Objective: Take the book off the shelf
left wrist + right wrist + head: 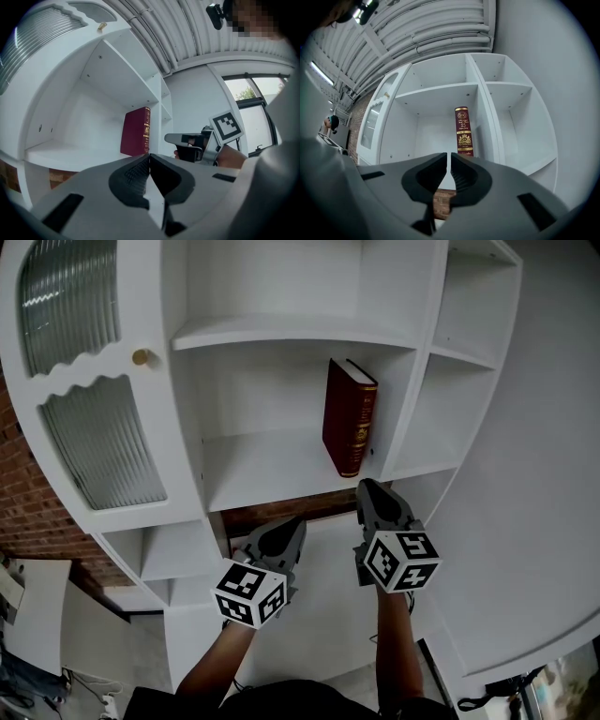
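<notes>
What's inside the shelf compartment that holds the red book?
Only the red book, standing at the right side of the white shelf compartment. Anything behind the book is covered.

The place looks like a home-style corner set up inside an industrial building. A white bookcase [281, 332] with open compartments fills the wall and holds a single dark red book [349, 416]. On its left is a cupboard door [98, 442] of ribbed glass with a brass knob [141, 357]. A bare brick wall [23, 488] shows to the left. Overhead is a corrugated ceiling [211, 37] with pipes [440, 44], and a large window [253, 112] stands to the right.
</notes>
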Action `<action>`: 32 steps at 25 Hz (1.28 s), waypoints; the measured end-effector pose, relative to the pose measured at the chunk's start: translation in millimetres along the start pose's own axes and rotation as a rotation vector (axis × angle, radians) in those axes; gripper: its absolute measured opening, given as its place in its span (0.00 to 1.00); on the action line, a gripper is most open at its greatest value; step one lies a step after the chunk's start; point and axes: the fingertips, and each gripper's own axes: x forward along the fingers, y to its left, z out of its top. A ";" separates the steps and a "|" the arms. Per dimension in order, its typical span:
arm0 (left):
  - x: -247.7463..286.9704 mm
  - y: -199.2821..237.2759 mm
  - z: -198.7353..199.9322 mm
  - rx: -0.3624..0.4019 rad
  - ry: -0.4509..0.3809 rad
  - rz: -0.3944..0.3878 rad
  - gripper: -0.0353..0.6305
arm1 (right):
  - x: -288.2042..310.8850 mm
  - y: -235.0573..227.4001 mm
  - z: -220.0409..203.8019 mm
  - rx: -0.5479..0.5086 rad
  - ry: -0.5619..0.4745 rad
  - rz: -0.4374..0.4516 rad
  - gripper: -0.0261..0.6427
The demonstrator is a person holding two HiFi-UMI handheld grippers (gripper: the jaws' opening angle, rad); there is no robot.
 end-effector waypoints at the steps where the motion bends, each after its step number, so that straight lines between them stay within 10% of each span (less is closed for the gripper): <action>1: 1.8 1.2 -0.3 0.000 0.000 0.004 0.08 | 3.3 -2.5 0.8 -0.004 0.001 -0.002 0.07; 32: 21.6 51.8 0.2 -0.026 -0.033 0.152 0.08 | 102.7 -43.0 -9.5 0.023 0.055 -0.034 0.43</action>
